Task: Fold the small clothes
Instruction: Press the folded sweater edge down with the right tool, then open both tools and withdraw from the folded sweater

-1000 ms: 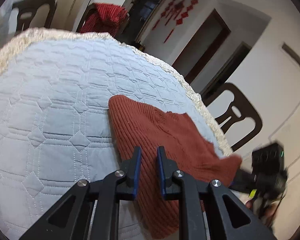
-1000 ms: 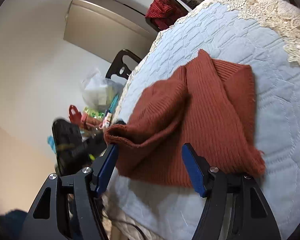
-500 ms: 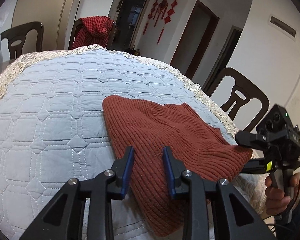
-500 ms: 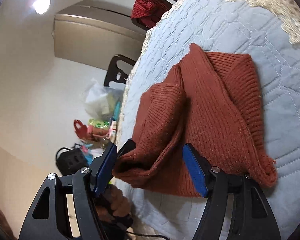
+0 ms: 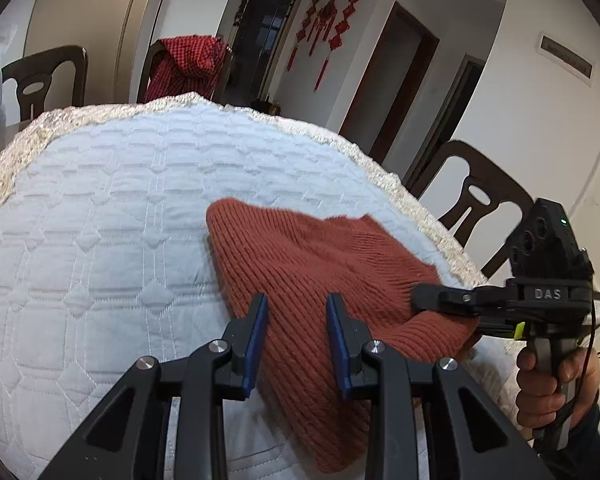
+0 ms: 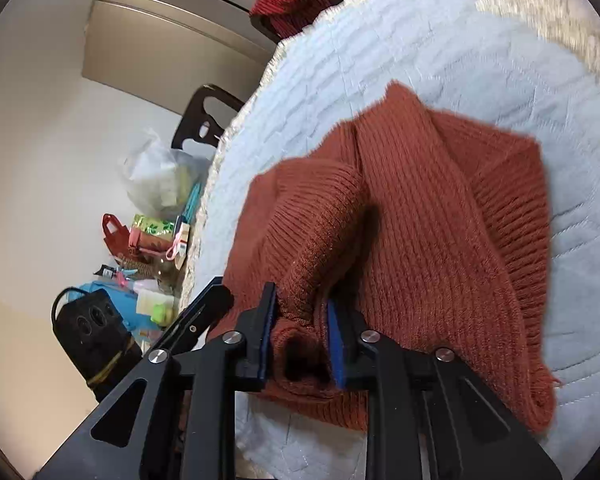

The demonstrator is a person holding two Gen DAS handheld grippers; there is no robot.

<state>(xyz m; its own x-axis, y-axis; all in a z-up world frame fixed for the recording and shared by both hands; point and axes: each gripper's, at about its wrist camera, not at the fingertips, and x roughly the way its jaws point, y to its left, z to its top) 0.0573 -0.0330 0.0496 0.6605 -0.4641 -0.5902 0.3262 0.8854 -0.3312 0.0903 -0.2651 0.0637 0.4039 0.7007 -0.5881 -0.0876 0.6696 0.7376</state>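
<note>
Your rust-red ribbed sweater [image 5: 308, 280] lies on the pale quilted table cover [image 5: 100, 240], on the side nearest you and close to the cover's lace-trimmed edge [image 5: 432, 216]. In the left wrist view its long axis runs from a rounded corner out toward the middle of the table back to the edge below your grippers, and the knit ribs follow that same line. In the right wrist view the sweater [image 6: 432, 216] runs away from you toward a pointed corner at its far end, with a band of coarser ribbing along its right side and a frayed corner at the near right.

Your right gripper [image 6: 302, 332] has just been closing, and it now pinches a bunched, rolled-up fold of the sweater at its near left edge; the blue pads press on the knit from both sides, and the fold stands up off the cover. From the left wrist view you can see that same gripper [image 5: 420, 300] reaching in level from the right, with your hand [image 5: 548, 376] wrapped around its grip.

Your left gripper [image 5: 296, 334] has just been opening a little and stands narrow, its blue pads apart over the near part of the sweater. The knit shows between them, but the pads are not pressing on it.
</note>
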